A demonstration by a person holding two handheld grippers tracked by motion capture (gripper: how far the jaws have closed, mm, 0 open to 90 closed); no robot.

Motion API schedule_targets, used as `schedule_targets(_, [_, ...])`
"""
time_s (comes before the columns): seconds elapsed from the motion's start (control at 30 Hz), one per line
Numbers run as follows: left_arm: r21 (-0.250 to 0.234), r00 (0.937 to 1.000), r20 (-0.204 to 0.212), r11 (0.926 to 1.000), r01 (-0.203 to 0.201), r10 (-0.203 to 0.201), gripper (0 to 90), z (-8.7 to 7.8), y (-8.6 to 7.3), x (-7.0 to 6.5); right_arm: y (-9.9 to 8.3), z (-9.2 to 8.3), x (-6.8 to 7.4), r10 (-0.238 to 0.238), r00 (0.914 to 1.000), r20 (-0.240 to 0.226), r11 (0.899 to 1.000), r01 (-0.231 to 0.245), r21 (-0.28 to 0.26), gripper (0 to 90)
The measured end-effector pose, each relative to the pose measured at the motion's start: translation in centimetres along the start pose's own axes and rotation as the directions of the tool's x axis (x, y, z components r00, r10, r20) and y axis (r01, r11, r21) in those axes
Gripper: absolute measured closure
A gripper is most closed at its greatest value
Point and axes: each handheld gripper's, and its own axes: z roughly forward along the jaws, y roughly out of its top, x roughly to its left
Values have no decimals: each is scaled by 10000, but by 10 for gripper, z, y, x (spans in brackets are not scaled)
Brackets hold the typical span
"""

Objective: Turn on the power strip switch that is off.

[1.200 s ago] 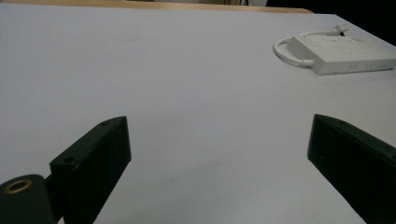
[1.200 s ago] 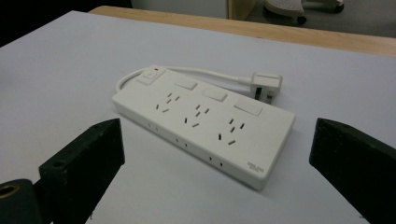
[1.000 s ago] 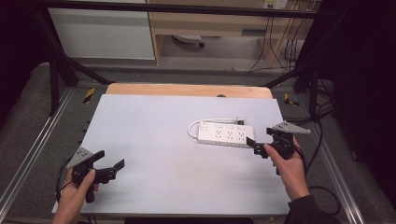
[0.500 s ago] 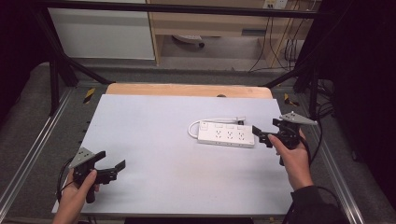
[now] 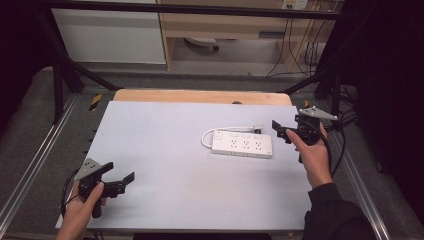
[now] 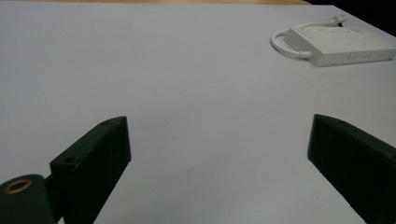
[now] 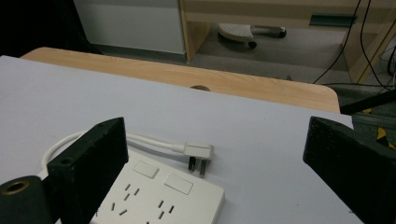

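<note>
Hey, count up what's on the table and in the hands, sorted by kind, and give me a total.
Power strips: 1, white, with its own cord and plug
Grippers: 2, the left gripper and the right gripper, both open and apart from the strip
Total: 3

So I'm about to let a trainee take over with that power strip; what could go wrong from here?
The right gripper hovers open at the end of the power strip, whose plug lies loose behind it; closing in could catch the short cord rather than the body. The strip is flat and smooth, so a grip at one end may let it pivot or slip. The left gripper is far off, too distant to steady it.
</note>
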Motion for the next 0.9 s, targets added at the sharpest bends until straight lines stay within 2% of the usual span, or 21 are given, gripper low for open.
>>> schedule_targets(0.03, [1, 10000, 4, 10000, -4, 4, 61, 0, 0, 0, 0, 3, 0, 11, 10000, 32, 10000, -11, 81, 90])
schedule_targets(0.07, [3, 10000, -2, 10000, -21, 21, 61, 0, 0, 0, 0, 7, 0, 4, 10000, 40, 9998, -4, 174, 142])
schedule_targets(0.1, [8, 10000, -24, 10000, -23, 23, 61, 0, 0, 0, 0, 7, 0, 4, 10000, 40, 9998, -4, 174, 142])
schedule_targets(0.23, [-71, 10000, -24, 10000, 46, -46, 60, -1, 0, 0, 1, 16, -3, 167, 9997, -156, 9992, -162, 354, 240])
schedule_targets(0.37, [-51, 10000, -5, 10000, 46, -46, 60, -1, 0, 0, 2, 18, -5, 269, 9994, -206, 9993, -263, 277, 280])
schedule_targets(0.5, [-30, 10000, -14, 10000, -14, 14, 61, -1, 0, 0, 5, 19, -8, 336, 9993, -160, 9994, -334, 103, 366])
schedule_targets(0.7, [-34, 10000, -20, 10000, 46, -46, 61, -1, 0, 0, 8, 22, -8, 145, 9999, -20, 9999, -145, 66, 464])
schedule_targets(0.9, [-43, 10000, -23, 10000, 66, -67, 61, -1, 0, 0, 8, 25, -9, 115, 9999, 8, 9999, -115, 54, 512])
